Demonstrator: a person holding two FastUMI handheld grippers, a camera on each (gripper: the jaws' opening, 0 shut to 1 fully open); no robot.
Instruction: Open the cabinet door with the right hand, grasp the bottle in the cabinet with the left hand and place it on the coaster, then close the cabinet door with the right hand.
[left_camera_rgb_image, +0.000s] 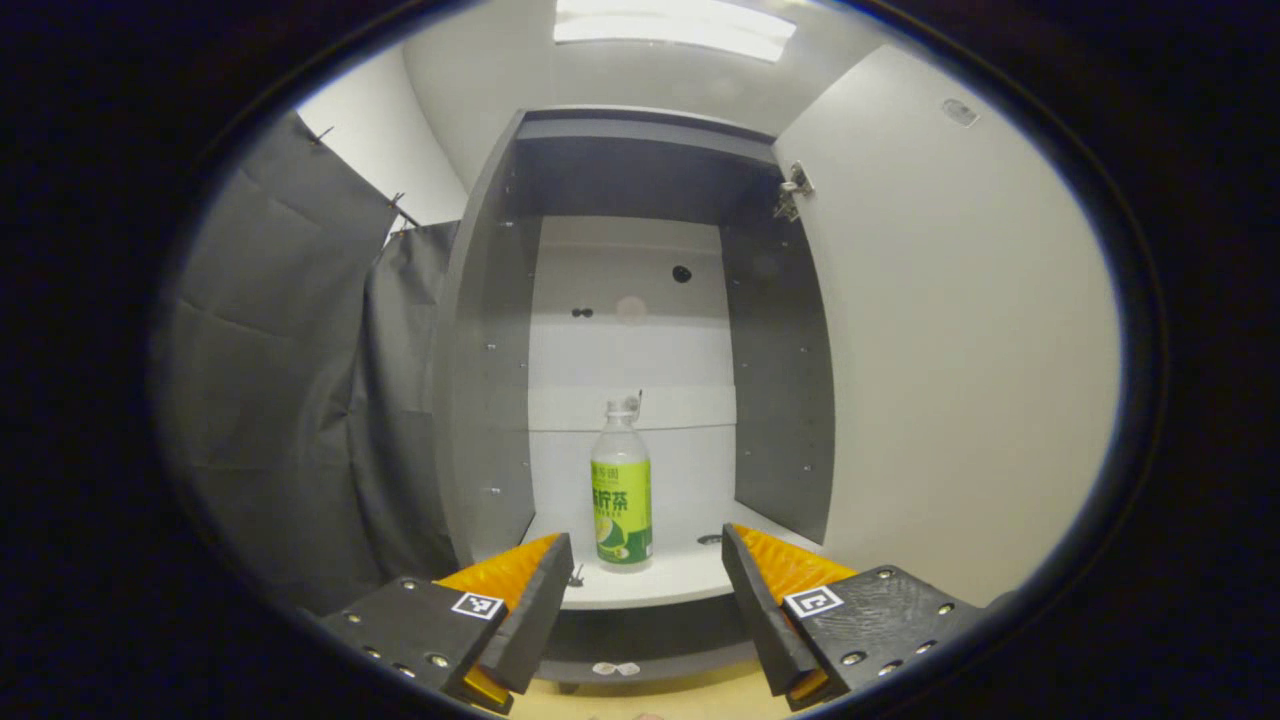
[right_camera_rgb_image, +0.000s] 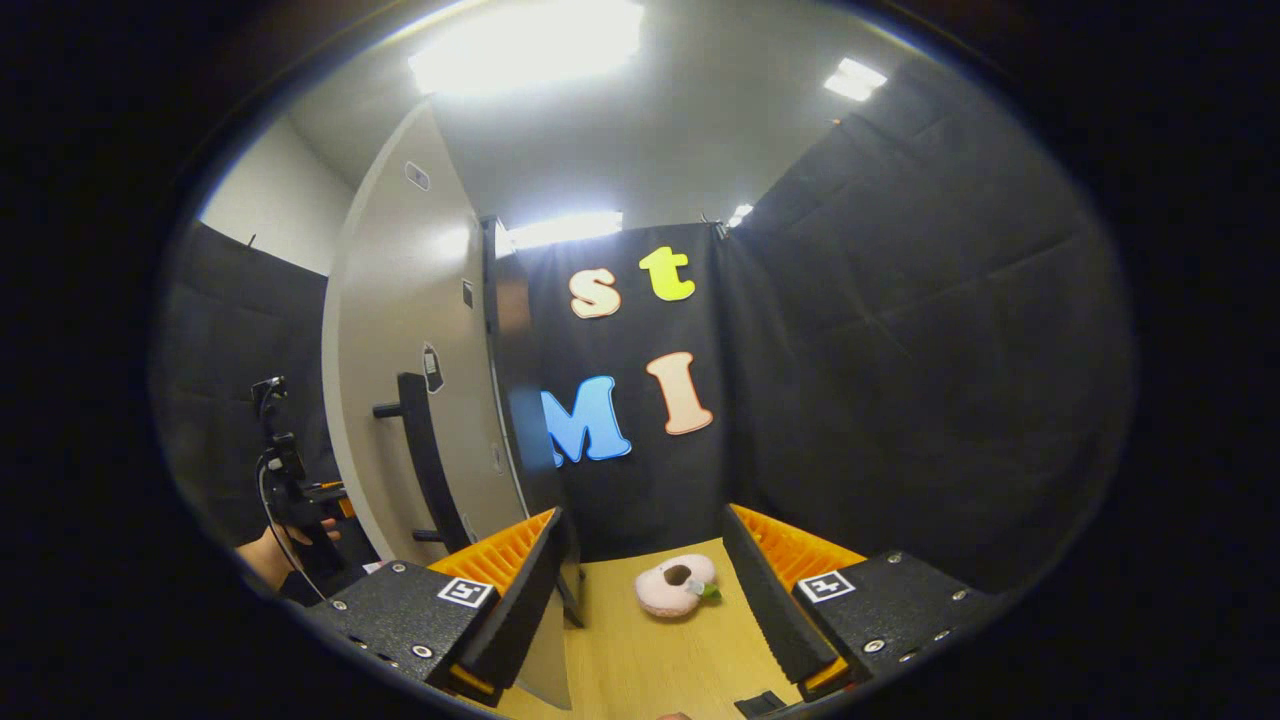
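A clear bottle (left_camera_rgb_image: 621, 490) with a green label stands upright on the white bottom shelf (left_camera_rgb_image: 650, 582) of the open grey cabinet (left_camera_rgb_image: 480, 400). My left gripper (left_camera_rgb_image: 645, 590) is open in front of the shelf, short of the bottle, which sits centred beyond its fingers. The cabinet door (left_camera_rgb_image: 950, 350) is swung wide open to the right. In the right gripper view the door (right_camera_rgb_image: 400, 380) with its dark bar handle (right_camera_rgb_image: 425, 455) stands at the left; my right gripper (right_camera_rgb_image: 645, 590) is open beside the door's edge, holding nothing. A pink round coaster (right_camera_rgb_image: 677, 584) lies on the wooden table (right_camera_rgb_image: 640, 660).
Black cloth hangs to the left of the cabinet (left_camera_rgb_image: 290, 380) and behind the table (right_camera_rgb_image: 900, 380). A hand (right_camera_rgb_image: 265, 555) holding the other gripper (right_camera_rgb_image: 285, 480) shows at far left in the right gripper view, beyond the door.
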